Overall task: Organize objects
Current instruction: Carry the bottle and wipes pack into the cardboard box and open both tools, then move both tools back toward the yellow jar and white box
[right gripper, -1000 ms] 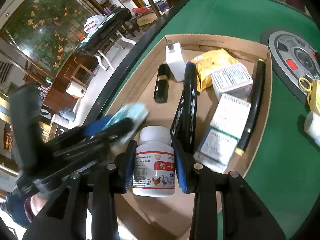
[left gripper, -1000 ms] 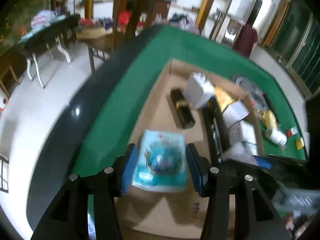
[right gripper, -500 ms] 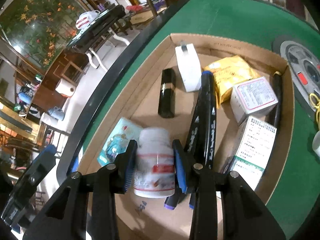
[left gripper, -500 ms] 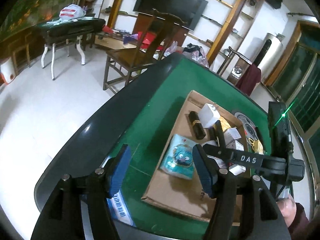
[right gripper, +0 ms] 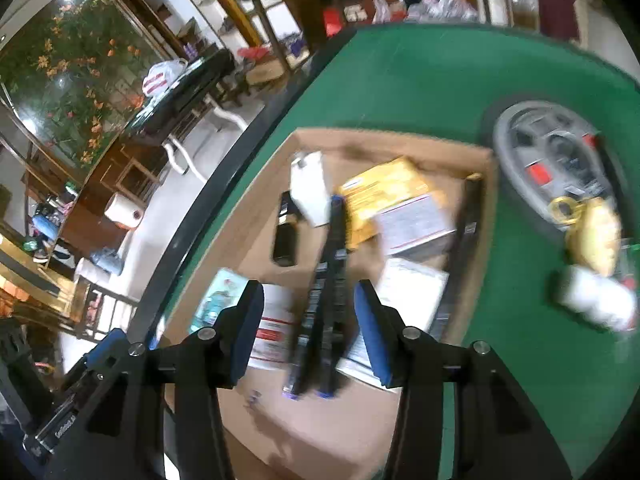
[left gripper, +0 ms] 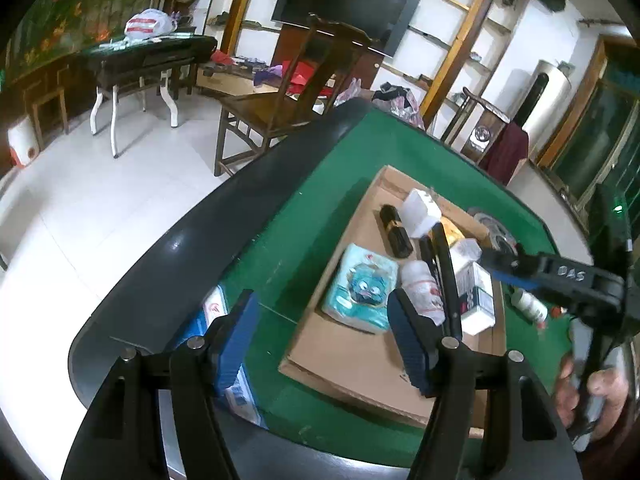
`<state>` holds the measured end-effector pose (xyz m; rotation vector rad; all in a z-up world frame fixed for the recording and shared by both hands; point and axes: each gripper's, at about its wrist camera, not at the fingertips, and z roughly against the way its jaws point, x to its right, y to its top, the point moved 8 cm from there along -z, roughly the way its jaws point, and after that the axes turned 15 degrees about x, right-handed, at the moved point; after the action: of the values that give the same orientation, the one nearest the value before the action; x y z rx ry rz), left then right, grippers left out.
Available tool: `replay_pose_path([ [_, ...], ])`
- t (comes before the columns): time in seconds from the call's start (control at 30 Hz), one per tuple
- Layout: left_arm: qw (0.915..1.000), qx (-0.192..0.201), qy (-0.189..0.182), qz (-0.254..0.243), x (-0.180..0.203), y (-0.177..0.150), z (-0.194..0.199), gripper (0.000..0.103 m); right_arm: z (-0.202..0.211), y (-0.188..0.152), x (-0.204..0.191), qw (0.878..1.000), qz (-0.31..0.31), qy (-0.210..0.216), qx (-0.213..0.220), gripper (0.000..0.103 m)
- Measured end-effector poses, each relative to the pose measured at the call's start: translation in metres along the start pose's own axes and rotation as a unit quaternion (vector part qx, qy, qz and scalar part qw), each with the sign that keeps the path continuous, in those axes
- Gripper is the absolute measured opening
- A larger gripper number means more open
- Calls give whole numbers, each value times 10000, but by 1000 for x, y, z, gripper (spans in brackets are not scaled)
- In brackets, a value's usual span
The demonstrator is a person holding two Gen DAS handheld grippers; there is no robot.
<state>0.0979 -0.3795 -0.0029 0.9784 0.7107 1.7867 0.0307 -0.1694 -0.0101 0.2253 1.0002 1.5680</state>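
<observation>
Tongs Above a Filling Cardboard Tray

Cardboard makes the shallow tray (left gripper: 352, 360) that sits on the green counter (left gripper: 320, 176), and both sets of tongs hang over its near edge, angled steeply downward.

The left tongs (left gripper: 324, 336) stand wide with nothing between the pads; the gap frames bare green felt and the tray's left edge. A blue-and-white flat packet (left gripper: 236, 384) lies on the counter rim under the left finger.

Inside the tray, from left: one pale blue tissue pack (left gripper: 360, 294) with a cartoon face, lying flat; one black tube with a gold band (left gripper: 395, 232); one white pill bottle (left gripper: 424, 292) on its side just beside the pack; one white charger block (left gripper: 420, 214) at the far end; two dark marker pens (right gripper: 324, 304) side by side down the middle; one yellow sachet (right gripper: 384, 196); two white medicine boxes (right gripper: 416, 220); one long black rod (right gripper: 466, 240) along the right wall.

The right tongs (right gripper: 308, 332) are opening, no pad touching anything; the pens show in the gap, and the bottle lies behind the left pad. Motion blur softens this view. A hand (left gripper: 592, 392) grips their handle at lower right.

Right of the tray, on the felt: one grey round dial (right gripper: 556, 164), one golden item (right gripper: 596, 236), one more white bottle (right gripper: 592, 300).
</observation>
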Motion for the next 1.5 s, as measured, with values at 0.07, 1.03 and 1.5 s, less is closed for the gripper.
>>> replay_pose_path([
  [0.07,10000,-47,-52,-60,10,-4,0,61,11,3,9,9998,98,-123,148,52],
  [1.03,9545,806,470,-2832,218,-33,36,82,131,-25,181,9899,-254,-1100,853,56],
  [1.5,9478,428,373,-3138,251,-58,20,82,162,-16,250,9824,-751,-1366,1031,57],
])
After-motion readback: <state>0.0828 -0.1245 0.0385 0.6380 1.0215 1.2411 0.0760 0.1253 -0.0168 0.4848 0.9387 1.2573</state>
